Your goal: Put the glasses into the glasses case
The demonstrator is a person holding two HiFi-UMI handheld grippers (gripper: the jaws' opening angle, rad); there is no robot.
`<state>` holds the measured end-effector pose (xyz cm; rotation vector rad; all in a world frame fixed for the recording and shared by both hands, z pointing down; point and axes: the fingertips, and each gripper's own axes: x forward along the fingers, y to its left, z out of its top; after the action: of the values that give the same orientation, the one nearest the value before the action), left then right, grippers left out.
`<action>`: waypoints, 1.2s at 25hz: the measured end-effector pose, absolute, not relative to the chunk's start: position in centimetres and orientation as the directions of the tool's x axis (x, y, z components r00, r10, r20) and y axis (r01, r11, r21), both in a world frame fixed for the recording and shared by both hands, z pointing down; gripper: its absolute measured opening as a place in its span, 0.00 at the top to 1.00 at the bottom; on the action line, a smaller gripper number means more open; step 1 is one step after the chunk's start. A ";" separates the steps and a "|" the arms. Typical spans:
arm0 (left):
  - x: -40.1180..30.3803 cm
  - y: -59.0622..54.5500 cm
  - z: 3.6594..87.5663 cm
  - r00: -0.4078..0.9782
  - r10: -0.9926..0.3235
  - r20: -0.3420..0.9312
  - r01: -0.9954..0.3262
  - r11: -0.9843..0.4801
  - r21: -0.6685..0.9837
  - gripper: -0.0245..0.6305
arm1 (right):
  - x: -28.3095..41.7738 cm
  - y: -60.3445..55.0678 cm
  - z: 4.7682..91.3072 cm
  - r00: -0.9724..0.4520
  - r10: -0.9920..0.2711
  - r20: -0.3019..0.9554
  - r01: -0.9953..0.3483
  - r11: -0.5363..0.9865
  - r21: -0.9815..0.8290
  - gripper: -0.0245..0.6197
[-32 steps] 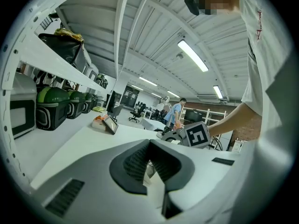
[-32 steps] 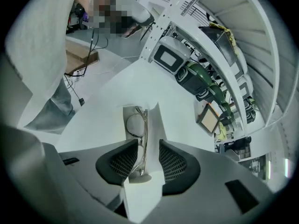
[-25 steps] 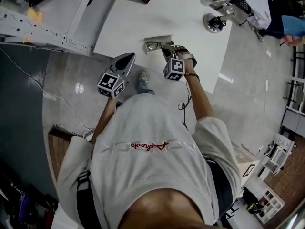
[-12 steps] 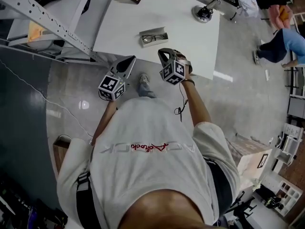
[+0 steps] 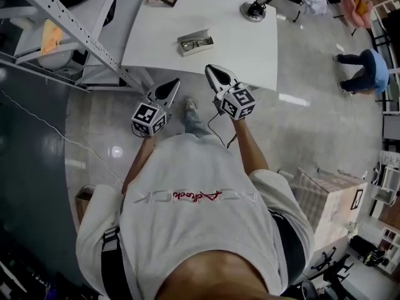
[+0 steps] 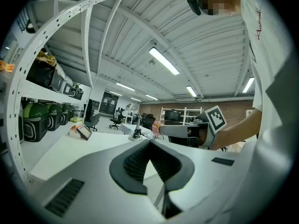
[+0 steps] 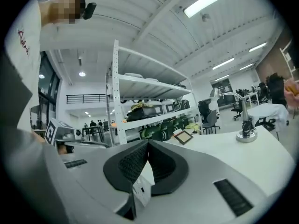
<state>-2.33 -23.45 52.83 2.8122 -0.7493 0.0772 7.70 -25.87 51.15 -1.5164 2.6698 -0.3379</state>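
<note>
White desk (image 5: 240,45) holds the glasses case (image 5: 209,43), glasses (image 5: 193,42) inside; left tool (image 5: 174,84) and right tool (image 5: 211,71), clamped empty, hang nearer: task apparently complete.

The head view looks steeply down from high above the left hand-held gripper (image 5: 173,84), right hand-held gripper (image 5: 214,72) and table (image 5: 250,55). Both gripper views sit close behind their jaws, facing level; all three share the table top.
</note>
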 end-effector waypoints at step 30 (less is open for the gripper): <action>5.7 -3.2 52.4 0.902 -0.405 0.152 -0.430 -0.879 0.206 0.95 | 12.0 -3.4 49.8 -0.445 -0.895 0.038 -0.887 0.434 -0.159 0.96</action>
<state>5.69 -3.15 52.42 2.8320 -0.6307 0.1528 11.98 -3.42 49.83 -1.6268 2.6158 -0.2412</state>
